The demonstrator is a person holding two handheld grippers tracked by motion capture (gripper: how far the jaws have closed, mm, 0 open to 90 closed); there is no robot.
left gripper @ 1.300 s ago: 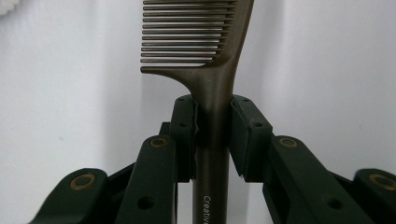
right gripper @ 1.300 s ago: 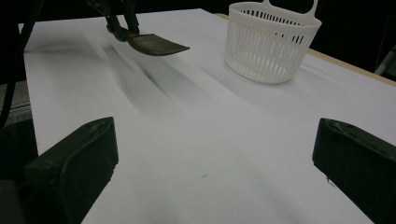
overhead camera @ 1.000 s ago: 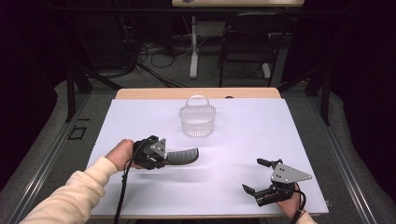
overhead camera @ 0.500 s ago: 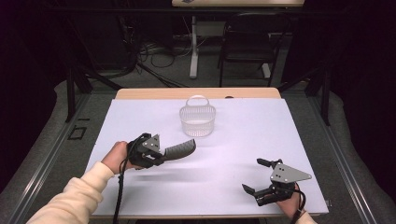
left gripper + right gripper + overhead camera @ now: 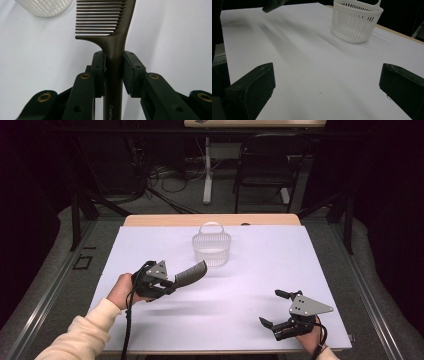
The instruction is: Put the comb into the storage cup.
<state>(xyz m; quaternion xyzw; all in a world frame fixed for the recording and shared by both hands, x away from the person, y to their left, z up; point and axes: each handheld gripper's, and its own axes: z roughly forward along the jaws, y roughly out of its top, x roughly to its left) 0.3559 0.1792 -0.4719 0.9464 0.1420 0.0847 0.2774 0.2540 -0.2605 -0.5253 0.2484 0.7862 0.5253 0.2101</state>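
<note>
High view: left hand-held gripper (image 5: 172, 282) clamps comb (image 5: 191, 273) by its handle, just short of basket (image 5: 212, 248); right hand-held gripper (image 5: 275, 309) gapes empty, well clear of basket.

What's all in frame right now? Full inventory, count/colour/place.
comb: 1, dark brown, held by its handle in the left claw, toothed end pointing toward the basket, above the table
basket: 1, white slatted plastic with a loop handle, far middle of the table
table: 1, white top with a wooden far edge
chair: 1, dark, on the floor behind the table
cables: several, dark, on the floor behind the table
left claw: 1, black, shut on the comb handle, left of centre
right claw: 1, black with a grey plate, jaws wide apart, near right corner of the table
sleeve: 1, cream, on the left forearm
</note>
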